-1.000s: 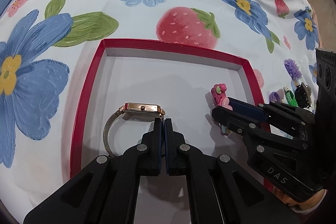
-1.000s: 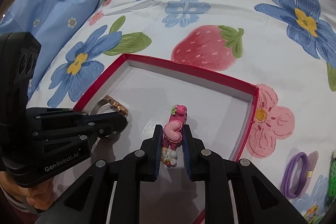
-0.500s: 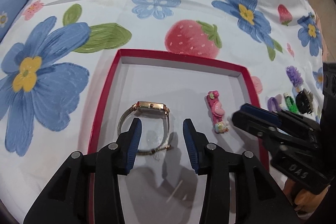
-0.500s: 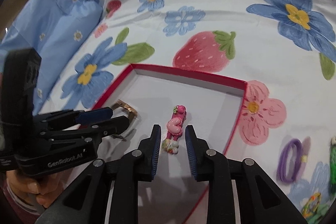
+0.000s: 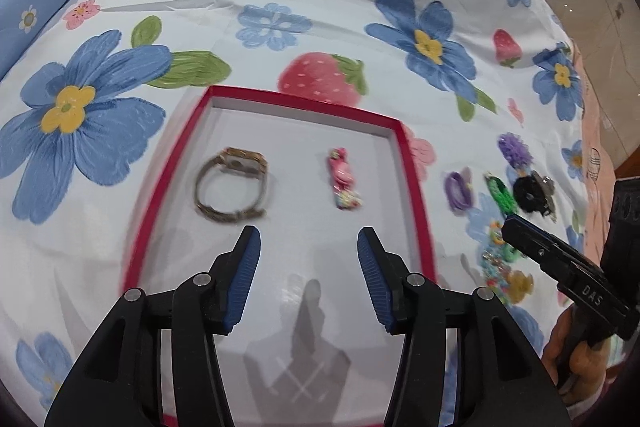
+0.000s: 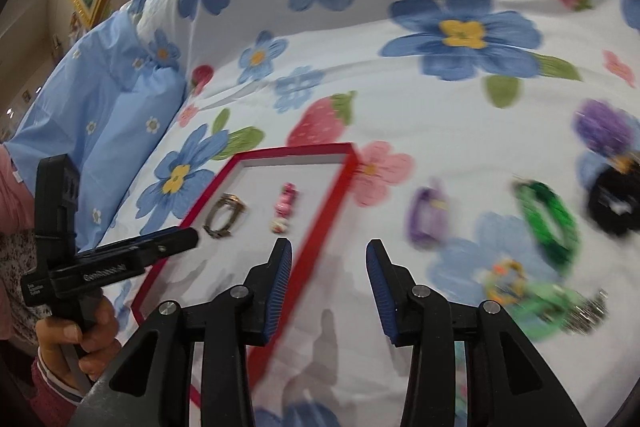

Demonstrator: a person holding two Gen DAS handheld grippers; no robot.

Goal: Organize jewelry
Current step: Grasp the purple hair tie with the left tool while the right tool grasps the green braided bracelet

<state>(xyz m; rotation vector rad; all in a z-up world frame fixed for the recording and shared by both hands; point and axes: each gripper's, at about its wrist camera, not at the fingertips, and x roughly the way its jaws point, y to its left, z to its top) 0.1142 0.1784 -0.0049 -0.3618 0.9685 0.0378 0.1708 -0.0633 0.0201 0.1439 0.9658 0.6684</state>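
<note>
From my left tongs [image 5: 308, 263], the tray [image 5: 416, 195] runs off the lower edge beneath the fingers. The bead heap [image 5: 500, 267] to their right is smeared; I cannot separate its pieces. Ahead of my right tongs [image 6: 328, 275], the watch [image 6: 224, 219] and pink clip [image 6: 285, 209] are too blurred for detail, and the black piece [image 6: 612, 199] far right is smeared.
</note>
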